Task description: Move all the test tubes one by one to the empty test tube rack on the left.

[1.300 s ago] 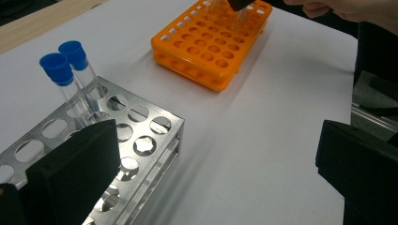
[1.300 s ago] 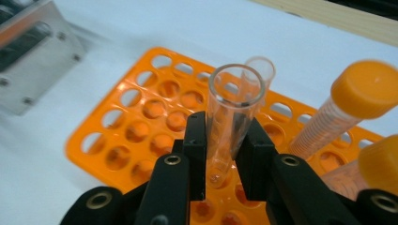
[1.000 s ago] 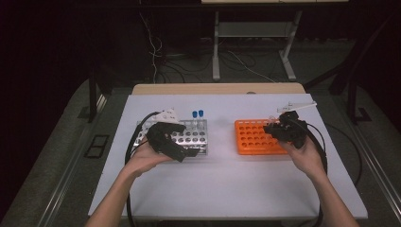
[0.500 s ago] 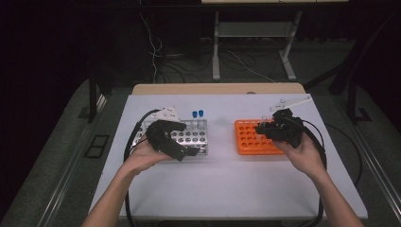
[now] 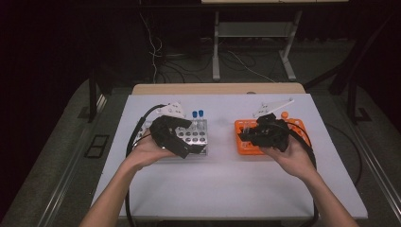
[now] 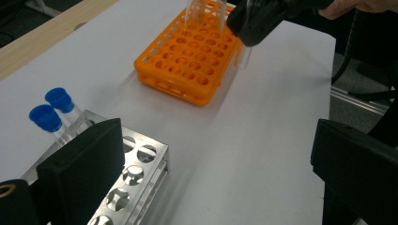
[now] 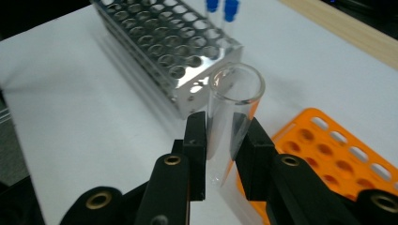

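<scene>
My right gripper (image 7: 225, 126) is shut on a clear, open-topped test tube (image 7: 231, 108), held upright above the left end of the orange rack (image 7: 338, 150). From above, the right gripper (image 5: 246, 135) hovers over the orange rack (image 5: 297, 126). In the left gripper view the tube (image 6: 242, 56) hangs from the right gripper (image 6: 263, 18) beside the orange rack (image 6: 187, 61). My left gripper (image 5: 191, 137) stands open over the metal rack (image 5: 197, 138), jaws wide apart with nothing between them (image 6: 216, 173). Two blue-capped tubes (image 5: 197, 115) stand in the metal rack's far row.
Other clear tubes (image 6: 197, 9) stand at the orange rack's far end. The white mat (image 5: 222, 175) lies bare in front of both racks and between them. A wooden table edge (image 5: 217, 89) runs behind. Cables trail from both grippers.
The right gripper has carried the clear tube leftward and a little upward over the orange rack, toward its left end. The left gripper has stayed over the metal rack.
</scene>
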The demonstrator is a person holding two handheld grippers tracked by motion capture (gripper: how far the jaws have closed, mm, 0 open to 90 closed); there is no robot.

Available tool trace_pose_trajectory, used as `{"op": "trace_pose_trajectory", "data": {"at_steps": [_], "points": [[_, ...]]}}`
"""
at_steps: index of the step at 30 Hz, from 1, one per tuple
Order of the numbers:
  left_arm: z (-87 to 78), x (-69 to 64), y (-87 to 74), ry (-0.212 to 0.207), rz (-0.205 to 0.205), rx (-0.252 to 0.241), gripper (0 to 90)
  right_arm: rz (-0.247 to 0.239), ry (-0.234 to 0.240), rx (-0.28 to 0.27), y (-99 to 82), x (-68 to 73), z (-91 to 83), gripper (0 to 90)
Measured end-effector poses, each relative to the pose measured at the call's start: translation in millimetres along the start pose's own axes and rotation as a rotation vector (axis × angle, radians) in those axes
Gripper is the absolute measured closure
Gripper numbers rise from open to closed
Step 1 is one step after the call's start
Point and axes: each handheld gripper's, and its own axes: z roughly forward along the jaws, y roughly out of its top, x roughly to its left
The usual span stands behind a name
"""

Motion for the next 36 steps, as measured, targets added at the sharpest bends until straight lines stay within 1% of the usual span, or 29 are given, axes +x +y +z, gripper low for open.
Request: {"op": "trace_pose_trajectory", "data": {"at_steps": [6,8,9,10,12,13,15,17,18,19,20,22,23,24,27,34,36], "points": [[2.6,-3.0,10.7,-0.028,0.032,0.012,5.6,-0.048,0.040,0.034,4.8,15.8,11.4,74.9],[3.2,-3.8,14.2,-0.041,0.045,0.018,8.3,-0.060,0.051,0.043,6.1,20.4,15.4,74.9],[4.2,-4.9,16.0,-0.048,0.045,0.016,9.6,-0.064,0.056,0.047,6.9,22.8,17.4,74.9],[5.2,-5.5,18.4,-0.055,0.057,0.022,11.2,-0.068,0.062,0.052,7.6,24.9,19.3,74.9],[7.1,-6.9,21.9,-0.070,0.070,0.030,13.6,-0.081,0.074,0.059,9.3,29.5,23.9,74.9],[7.9,-7.7,23.0,-0.076,0.070,0.029,14.5,-0.087,0.079,0.062,9.9,31.3,25.9,74.9],[10.1,-8.9,25.6,-0.086,0.086,0.039,17.0,-0.097,0.089,0.067,10.9,34.5,29.2,74.9],[12.6,-10.0,27.1,-0.102,0.091,0.043,19.7,-0.104,0.100,0.072,11.6,38.4,32.5,74.9],[13.7,-10.2,27.6,-0.108,0.099,0.049,21.7,-0.113,0.104,0.073,12.0,39.7,34.2,74.9],[15.0,-10.6,28.0,-0.110,0.105,0.053,23.7,-0.111,0.110,0.074,12.3,41.6,35.6,74.9],[16.2,-11.1,28.0,-0.112,0.107,0.054,27.0,-0.122,0.115,0.072,12.5,42.6,37.3,75.0],[18.5,-12.4,27.7,-0.124,0.116,0.067,35.1,-0.124,0.124,0.077,12.9,45.8,40.2,74.9],[19.6,-12.8,27.8,-0.125,0.122,0.077,37.2,-0.126,0.129,0.081,13.0,47.3,41.6,74.9],[20.8,-13.3,27.5,-0.135,0.121,0.081,38.9,-0.133,0.133,0.083,13.1,48.8,43.1,74.9],[22.4,-14.1,27.4,-0.158,0.137,0.093,44.7,-0.142,0.144,0.089,13.4,53.3,46.8,74.9],[27.2,-15.6,25.7,-0.177,0.164,0.134,57.6,-0.172,0.171,0.093,15.2,63.3,53.5,74.9],[27.8,-15.6,25.4,-0.184,0.172,0.143,61.9,-0.173,0.176,0.093,15.8,66.3,55.0,74.9]]}}
